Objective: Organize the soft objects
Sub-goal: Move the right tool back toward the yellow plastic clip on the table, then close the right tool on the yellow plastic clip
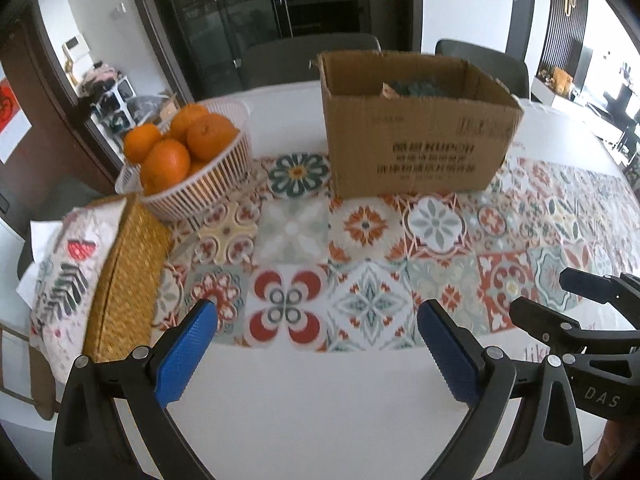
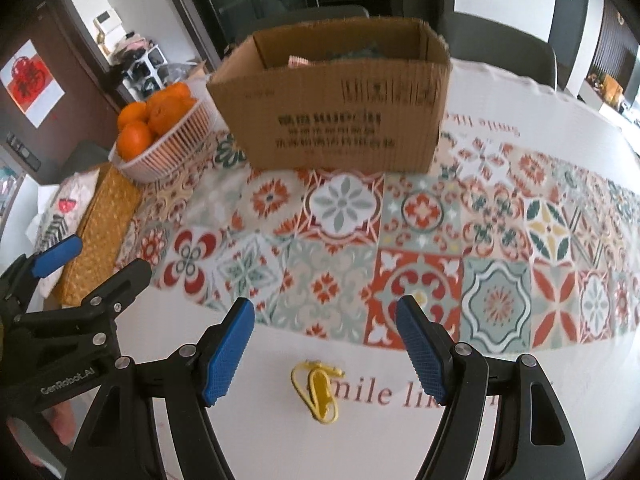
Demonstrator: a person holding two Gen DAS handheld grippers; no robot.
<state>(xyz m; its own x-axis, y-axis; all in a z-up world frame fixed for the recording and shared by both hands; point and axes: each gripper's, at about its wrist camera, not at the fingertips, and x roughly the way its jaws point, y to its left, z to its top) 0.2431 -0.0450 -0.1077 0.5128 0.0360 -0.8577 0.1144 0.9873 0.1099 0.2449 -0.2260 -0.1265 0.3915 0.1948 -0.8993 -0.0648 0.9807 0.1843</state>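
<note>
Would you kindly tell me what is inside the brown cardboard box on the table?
Inside the brown cardboard box, a dark teal fuzzy item and a pinkish scrap show above the rim; the front wall hides everything lower.

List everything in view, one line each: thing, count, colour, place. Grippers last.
cardboard box: one, brown, open, far side of the table; something dark teal inside, unclear what
basket: one, white slatted, left of the box
oranges: several, orange, piled in the basket
woven box: one, golden straw, left table edge
patterned cloth: one, white with red and dark print, on the woven box
tablecloth: one, white with tile pattern, covering the table
yellow item: one, small, near edge
left gripper: blue pads, open, empty
right gripper: blue pads, open, over the yellow item
</note>
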